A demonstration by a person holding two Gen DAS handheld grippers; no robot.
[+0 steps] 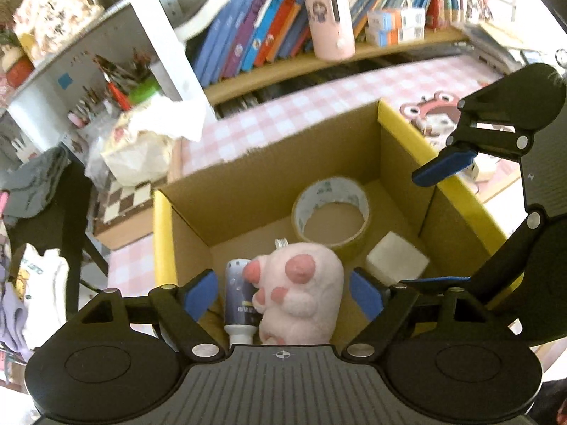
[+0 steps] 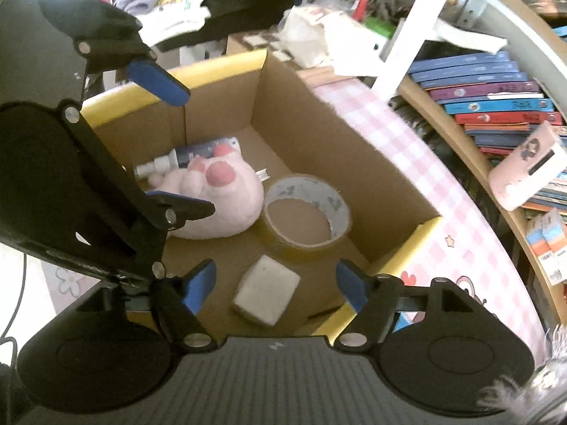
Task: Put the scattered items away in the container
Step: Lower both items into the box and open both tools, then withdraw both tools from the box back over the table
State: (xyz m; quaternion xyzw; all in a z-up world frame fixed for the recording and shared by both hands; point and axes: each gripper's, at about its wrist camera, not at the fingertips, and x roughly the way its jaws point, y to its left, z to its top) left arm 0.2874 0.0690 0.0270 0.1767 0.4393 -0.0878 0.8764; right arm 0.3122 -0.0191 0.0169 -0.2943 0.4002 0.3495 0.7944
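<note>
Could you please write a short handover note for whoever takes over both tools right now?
Left tool: open, above the pink plush paw, not gripping it.
Right tool: open, above the white sponge block, empty.
In the cardboard box: plush paw, tape roll, sponge block and a spray bottle lying beside the paw.
Done: four items are in the box.
Left: neither view shows loose items for certain; look over the pink checked table around the box before finishing.

Pink-checked table [image 1: 283, 120] w/ open cardboard box [image 1: 407, 163] on it, cartoon sticker [image 1: 430, 113] beside.
</note>
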